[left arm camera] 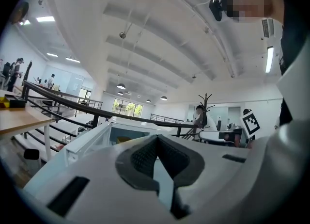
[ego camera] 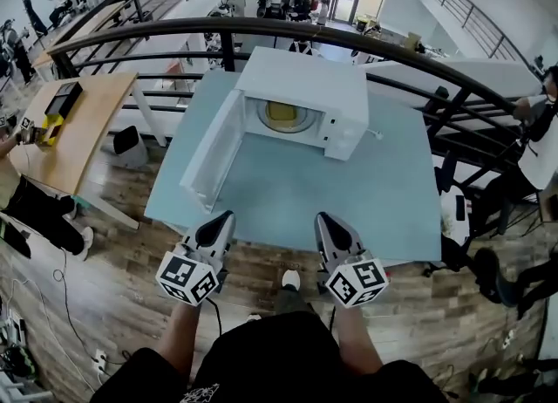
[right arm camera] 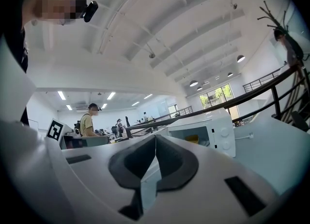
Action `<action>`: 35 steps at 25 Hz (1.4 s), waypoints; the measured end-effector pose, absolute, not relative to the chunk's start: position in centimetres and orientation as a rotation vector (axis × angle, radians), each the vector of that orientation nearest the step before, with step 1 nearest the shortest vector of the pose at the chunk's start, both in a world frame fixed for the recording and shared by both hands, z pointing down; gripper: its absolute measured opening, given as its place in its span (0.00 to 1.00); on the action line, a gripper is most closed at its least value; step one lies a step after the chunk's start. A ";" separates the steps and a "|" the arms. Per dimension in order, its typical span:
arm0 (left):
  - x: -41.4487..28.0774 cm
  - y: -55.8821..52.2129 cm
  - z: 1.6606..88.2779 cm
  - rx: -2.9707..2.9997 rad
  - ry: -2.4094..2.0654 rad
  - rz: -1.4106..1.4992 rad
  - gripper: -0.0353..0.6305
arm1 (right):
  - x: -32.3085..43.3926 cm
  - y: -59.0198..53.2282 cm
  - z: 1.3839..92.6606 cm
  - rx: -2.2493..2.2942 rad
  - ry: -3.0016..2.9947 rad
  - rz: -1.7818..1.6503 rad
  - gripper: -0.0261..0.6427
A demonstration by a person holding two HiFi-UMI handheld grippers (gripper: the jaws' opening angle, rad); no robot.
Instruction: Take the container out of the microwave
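The boxy white microwave [ego camera: 301, 100] stood on the pale blue worktop [ego camera: 349, 192] with its door [ego camera: 212, 150] already swung open. The yellow container [ego camera: 281, 113] sat inside, untouched. The left gripper [ego camera: 220, 222] and right gripper [ego camera: 327, 220] hovered at the worktop's near edge, well short of it, jaws clenched on nothing. Reaching, grasping and lifting were all left to do.

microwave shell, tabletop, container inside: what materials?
Microwave: probably painted metal or plastic, going by the matte white panels. Tabletop: likely laminate, as it is a smooth, uniform pale blue. Container: yellow, possibly plastic, but too small to tell.
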State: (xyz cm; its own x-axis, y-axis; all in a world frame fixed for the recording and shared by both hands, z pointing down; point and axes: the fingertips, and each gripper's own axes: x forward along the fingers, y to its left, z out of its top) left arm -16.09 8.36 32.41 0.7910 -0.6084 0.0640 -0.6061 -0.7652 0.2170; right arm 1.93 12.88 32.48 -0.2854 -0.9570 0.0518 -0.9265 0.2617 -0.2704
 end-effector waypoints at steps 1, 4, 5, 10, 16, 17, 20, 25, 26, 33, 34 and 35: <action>-15.6 7.7 32.4 2.756 -0.952 -0.010 0.06 | 2.3 12.0 32.4 -1.792 2.398 -0.377 0.05; -13.9 5.4 32.3 2.753 -0.968 0.006 0.06 | 3.7 9.6 32.2 -1.780 2.412 -0.382 0.05; -13.3 4.8 32.3 2.751 -0.971 0.010 0.06 | 4.2 8.9 32.3 -1.777 2.418 -0.386 0.05; -10.6 2.3 32.3 2.731 -0.964 0.027 0.06 | 6.3 5.8 32.6 -1.755 2.450 -0.416 0.05; -7.5 -0.2 33.1 2.696 -1.017 0.041 0.06 | 8.6 2.8 33.3 -1.685 2.523 -0.427 0.05; -7.0 -0.5 33.1 2.693 -1.024 0.040 0.06 | 9.0 2.5 33.4 -1.676 2.532 -0.429 0.05; -5.4 -1.2 33.5 2.687 -1.026 0.042 0.06 | 10.2 1.4 34.0 -1.651 2.549 -0.445 0.05; -3.1 -2.0 34.0 2.688 -1.028 0.062 0.06 | 11.4 -0.1 34.7 -1.573 2.614 -0.450 0.05; -2.8 -2.1 34.1 2.684 -1.033 0.062 0.06 | 11.6 -0.4 34.7 -1.566 2.621 -0.448 0.05; -2.1 -3.6 34.4 2.645 -1.100 0.043 0.06 | 12.8 -2.1 35.1 -1.552 2.660 -0.433 0.05; -2.0 -3.8 34.3 2.643 -1.110 0.038 0.06 | 12.9 -2.4 35.2 -1.552 2.662 -0.433 0.05; -2.0 -4.1 34.3 2.641 -1.117 0.035 0.06 | 13.0 -2.7 35.3 -1.551 2.663 -0.435 0.05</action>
